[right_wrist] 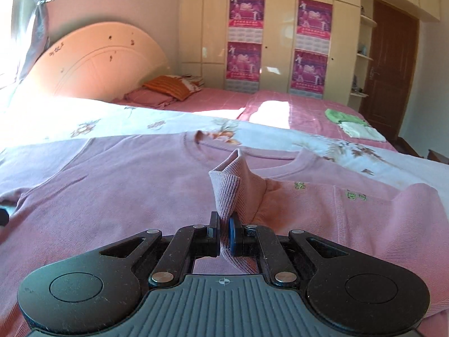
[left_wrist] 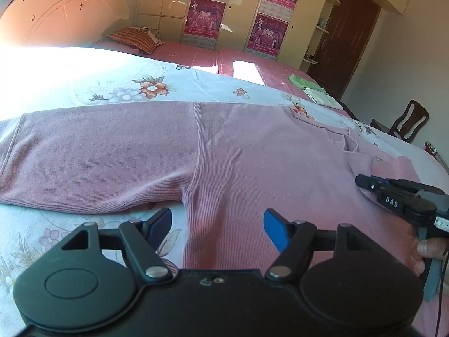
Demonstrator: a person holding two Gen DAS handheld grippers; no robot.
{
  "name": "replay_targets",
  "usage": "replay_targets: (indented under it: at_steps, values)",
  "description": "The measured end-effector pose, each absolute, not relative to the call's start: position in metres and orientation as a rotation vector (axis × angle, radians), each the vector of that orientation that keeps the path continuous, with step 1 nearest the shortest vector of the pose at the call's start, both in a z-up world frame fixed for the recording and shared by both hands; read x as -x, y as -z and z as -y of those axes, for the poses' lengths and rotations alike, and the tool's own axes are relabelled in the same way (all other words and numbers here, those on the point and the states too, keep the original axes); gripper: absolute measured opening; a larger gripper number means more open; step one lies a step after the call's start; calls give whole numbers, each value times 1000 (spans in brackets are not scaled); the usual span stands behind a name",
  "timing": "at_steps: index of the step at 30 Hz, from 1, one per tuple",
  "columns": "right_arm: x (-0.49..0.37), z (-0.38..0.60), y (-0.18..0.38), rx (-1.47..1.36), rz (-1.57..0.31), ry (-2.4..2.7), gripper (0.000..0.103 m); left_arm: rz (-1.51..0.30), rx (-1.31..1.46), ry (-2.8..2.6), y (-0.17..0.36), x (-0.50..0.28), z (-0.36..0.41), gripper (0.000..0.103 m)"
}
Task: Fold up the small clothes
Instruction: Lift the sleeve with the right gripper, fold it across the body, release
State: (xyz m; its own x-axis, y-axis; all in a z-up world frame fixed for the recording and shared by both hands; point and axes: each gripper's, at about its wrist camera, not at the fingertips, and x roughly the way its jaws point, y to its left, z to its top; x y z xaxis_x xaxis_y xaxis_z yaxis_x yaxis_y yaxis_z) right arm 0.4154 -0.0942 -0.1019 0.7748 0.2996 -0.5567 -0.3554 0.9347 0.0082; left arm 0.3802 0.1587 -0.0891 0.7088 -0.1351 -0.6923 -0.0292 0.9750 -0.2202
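**Two grippers over one pink top on the bed**

We have a pink knit top (left_wrist: 238,151) spread flat on the floral sheet (left_wrist: 112,84) that covers the near side of the bed, its neckline toward the far edge and one sleeve (left_wrist: 92,157) stretched out along the sheet. Our left gripper (left_wrist: 217,224) hovers over the body of the top near the underarm seam — its jaws are spread apart, and we see fabric below them but nothing pinched. One blue pad (left_wrist: 273,229) shows clearly in the left wrist view.

Our right gripper (right_wrist: 223,234) has its jaws pressed together on the cuff of the other sleeve (right_wrist: 235,188), which rises from the pads in a loose peak above the chest of the top. In the left wrist view the same gripper (left_wrist: 362,181) comes in from the right edge, with a hand (left_wrist: 423,250) on its handle.

Beyond the floral sheet lies a pink checked cover (right_wrist: 308,112). Near its far right corner sits a small pile of green and white clothes (right_wrist: 353,125) — well apart from the top. A striped pillow (right_wrist: 171,85) rests by the headboard (right_wrist: 95,59).
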Motion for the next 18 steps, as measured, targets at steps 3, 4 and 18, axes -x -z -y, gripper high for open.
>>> replay_targets:
  at_steps: [3, 4, 18]
  values:
    - [-423, 76, 119, 178, -610, -362, 5, -781, 229, 70, 90, -386, -158, 70]
    - [-422, 72, 121, 205, -591, -360, 6, -780, 234, 78, 90, -388, -156, 70]
    - [-361, 232, 83, -137, -562, -40, 49, -871, 367, 377, 127, -495, -27, 60]
